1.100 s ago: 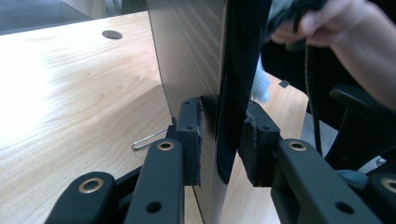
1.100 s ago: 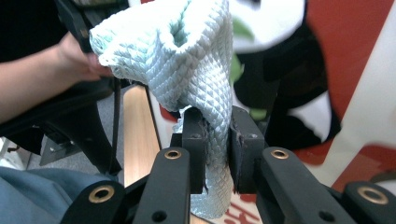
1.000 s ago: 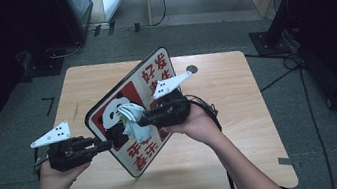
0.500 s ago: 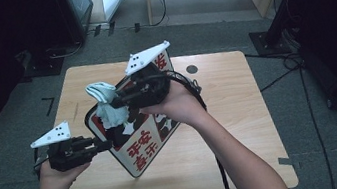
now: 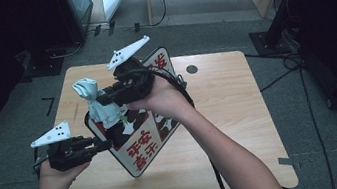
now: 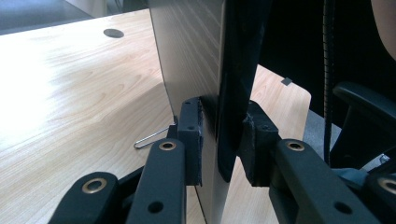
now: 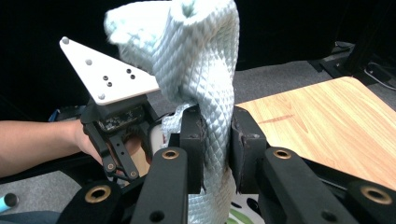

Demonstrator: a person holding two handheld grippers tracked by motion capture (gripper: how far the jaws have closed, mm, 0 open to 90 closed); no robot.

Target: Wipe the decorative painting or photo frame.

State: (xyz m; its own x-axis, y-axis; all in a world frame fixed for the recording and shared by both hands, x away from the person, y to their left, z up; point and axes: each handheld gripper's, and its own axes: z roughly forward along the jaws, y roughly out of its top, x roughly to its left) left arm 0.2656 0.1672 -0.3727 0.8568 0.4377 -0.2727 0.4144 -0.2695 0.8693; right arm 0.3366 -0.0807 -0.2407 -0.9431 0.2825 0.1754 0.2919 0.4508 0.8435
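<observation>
A sign board [image 5: 140, 141] with a red rim, red characters and a black-and-white picture stands tilted on edge over the table. My left gripper [image 5: 101, 146] is shut on its lower left edge; in the left gripper view the board's thin edge [image 6: 217, 93] sits pinched between the jaws. My right gripper [image 5: 103, 100] is shut on a pale blue quilted cloth [image 5: 97, 102], held against the board's upper left. In the right gripper view the cloth [image 7: 198, 70] rises bunched from between the jaws, with the left gripper's white plate [image 7: 105, 70] beyond it.
The wooden table [image 5: 230, 115] has a round cable hole [image 5: 192, 69] at the back. A bent wire clip [image 6: 152, 136] lies on the tabletop by the board. Dark floor, cables and equipment stands surround the table.
My right gripper has swept the cloth from the board's middle up and left to its upper left edge. The left gripper has kept its hold on the board.
</observation>
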